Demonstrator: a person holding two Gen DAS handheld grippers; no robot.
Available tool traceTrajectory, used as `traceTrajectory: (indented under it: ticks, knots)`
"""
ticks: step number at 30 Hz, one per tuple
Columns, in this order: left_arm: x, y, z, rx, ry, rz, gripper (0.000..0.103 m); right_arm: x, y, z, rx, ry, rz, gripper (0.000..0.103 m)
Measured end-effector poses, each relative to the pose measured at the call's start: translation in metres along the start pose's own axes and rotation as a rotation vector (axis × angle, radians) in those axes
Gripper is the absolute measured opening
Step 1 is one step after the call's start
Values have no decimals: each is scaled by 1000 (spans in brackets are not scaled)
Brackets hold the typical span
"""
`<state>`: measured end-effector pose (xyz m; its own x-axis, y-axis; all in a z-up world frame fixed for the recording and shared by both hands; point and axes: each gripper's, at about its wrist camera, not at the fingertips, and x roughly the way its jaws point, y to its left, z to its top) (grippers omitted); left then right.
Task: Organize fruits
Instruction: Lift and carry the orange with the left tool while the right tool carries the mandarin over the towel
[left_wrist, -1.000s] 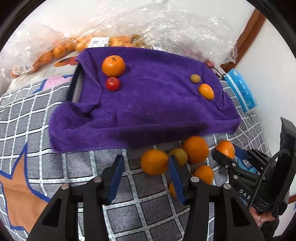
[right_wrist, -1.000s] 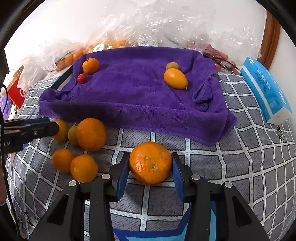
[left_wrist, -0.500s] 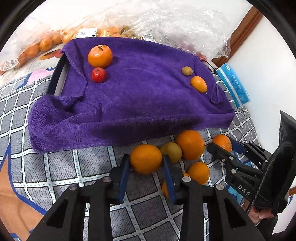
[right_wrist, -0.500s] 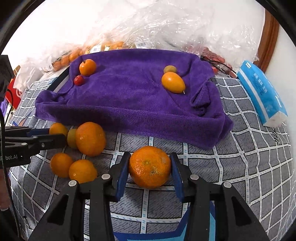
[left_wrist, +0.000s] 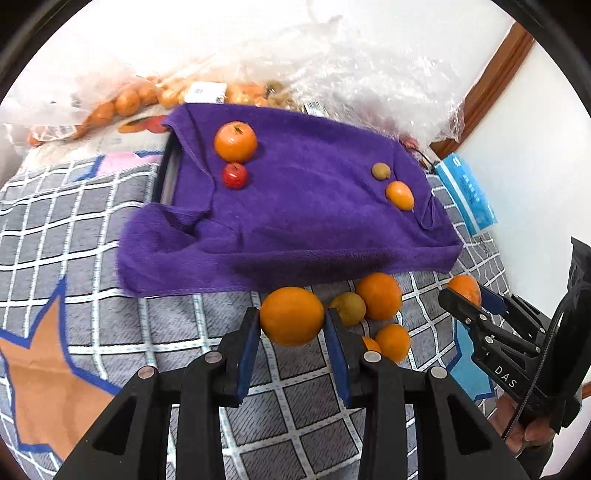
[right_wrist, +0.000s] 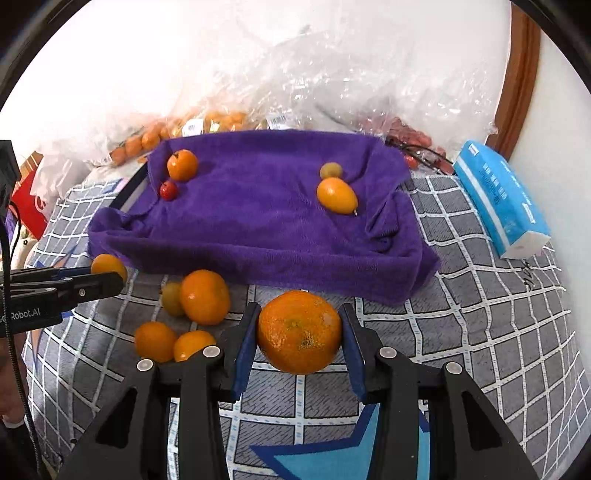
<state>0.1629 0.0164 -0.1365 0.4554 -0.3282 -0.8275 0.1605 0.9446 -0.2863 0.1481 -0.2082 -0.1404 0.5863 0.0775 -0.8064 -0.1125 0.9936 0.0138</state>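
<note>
Checked bedding covers the bed (right_wrist: 480, 332) under both my grippers, with a purple towel (left_wrist: 314, 221) spread farther up it and clear bags of fruit (left_wrist: 129, 99) heaped against the white wall behind. On the towel I see four sorted pieces in two pairs: an orange (left_wrist: 235, 142) touching a small red fruit (left_wrist: 234, 175) at the left end, and a greenish fruit (left_wrist: 381, 171) just beside an oval yellow-orange one (left_wrist: 399, 195) at the right end. My left gripper (left_wrist: 291, 332) has just been closing and now clamps a smooth orange (left_wrist: 291, 316) between its blue pads; my right gripper (right_wrist: 298, 341) is clamped on a rougher mandarin (right_wrist: 299, 331). Both point steeply down and forward, side by side, with the left one at the left edge of the right camera's view. What matters for the carry is that the towel lies straight ahead and beyond each gripper, past its near hem, so I judge both loads go forward and up over that hem. My left gripper lines up nearer the orange-and-red pair, the right nearer the other pair. Loose fruit (right_wrist: 205, 297) lies between the grippers on the bedding, unsorted. Round fruit has no long axis to mind, but it may roll on soft cloth.
</note>
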Motion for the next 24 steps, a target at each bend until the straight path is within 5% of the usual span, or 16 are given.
traceTrajectory:
  ticks: [24]
  knots:
    - [-82,-5,-1,-11,-145,11,33,-86,3,14,45,-145,-50,42]
